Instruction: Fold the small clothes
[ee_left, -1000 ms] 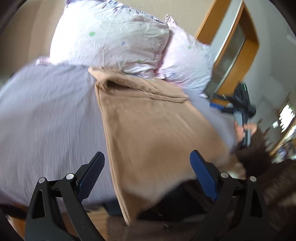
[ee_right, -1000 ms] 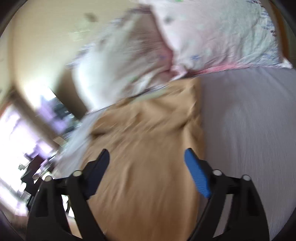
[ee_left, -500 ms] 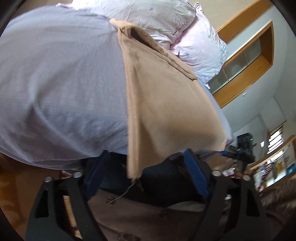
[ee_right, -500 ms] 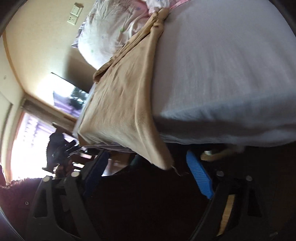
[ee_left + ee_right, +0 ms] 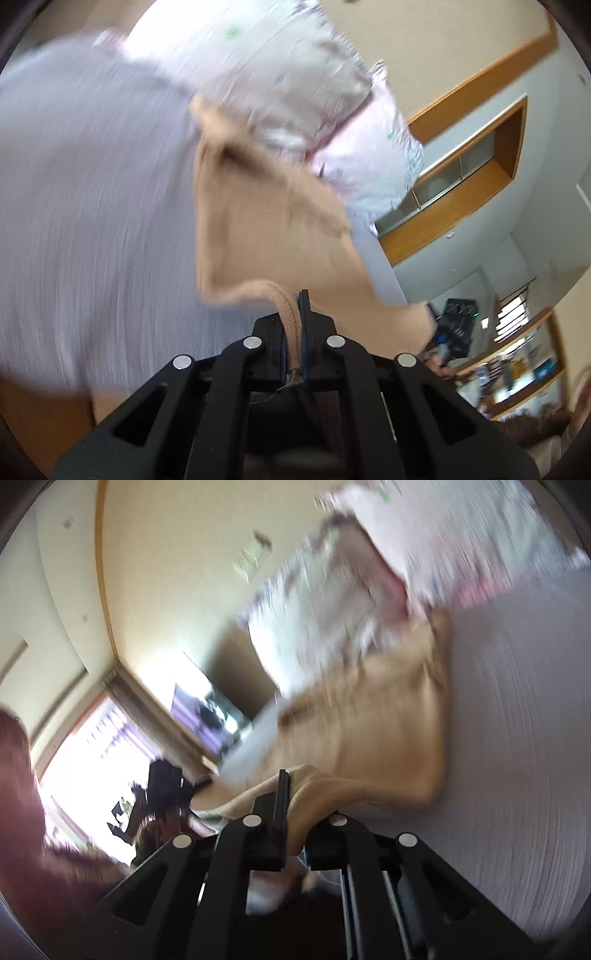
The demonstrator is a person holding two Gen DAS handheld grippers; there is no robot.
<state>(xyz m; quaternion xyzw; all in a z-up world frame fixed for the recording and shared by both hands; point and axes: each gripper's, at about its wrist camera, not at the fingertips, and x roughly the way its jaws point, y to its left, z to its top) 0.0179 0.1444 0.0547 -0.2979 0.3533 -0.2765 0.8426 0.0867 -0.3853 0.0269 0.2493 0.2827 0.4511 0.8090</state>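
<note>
A tan garment point(image 5: 266, 229) lies lengthwise on the lavender bed point(image 5: 92, 206), its far end near the pillows. My left gripper point(image 5: 294, 317) is shut on the garment's near hem corner, cloth pinched between its jaws. In the right wrist view the same garment point(image 5: 380, 723) runs up the bed point(image 5: 517, 757). My right gripper point(image 5: 295, 805) is shut on the other near corner, with the cloth bunched over its fingers. Both views are blurred by motion.
Two floral pillows point(image 5: 295, 85) sit at the head of the bed, also in the right wrist view point(image 5: 424, 554). A wooden-framed wall niche point(image 5: 469, 177) is on the right. A bright window point(image 5: 92, 768) and dark equipment point(image 5: 162, 786) are at the left.
Both grippers were open below the bed edge near the hanging hem. Now both have shut on the hem corners and lifted them up over the bed.
</note>
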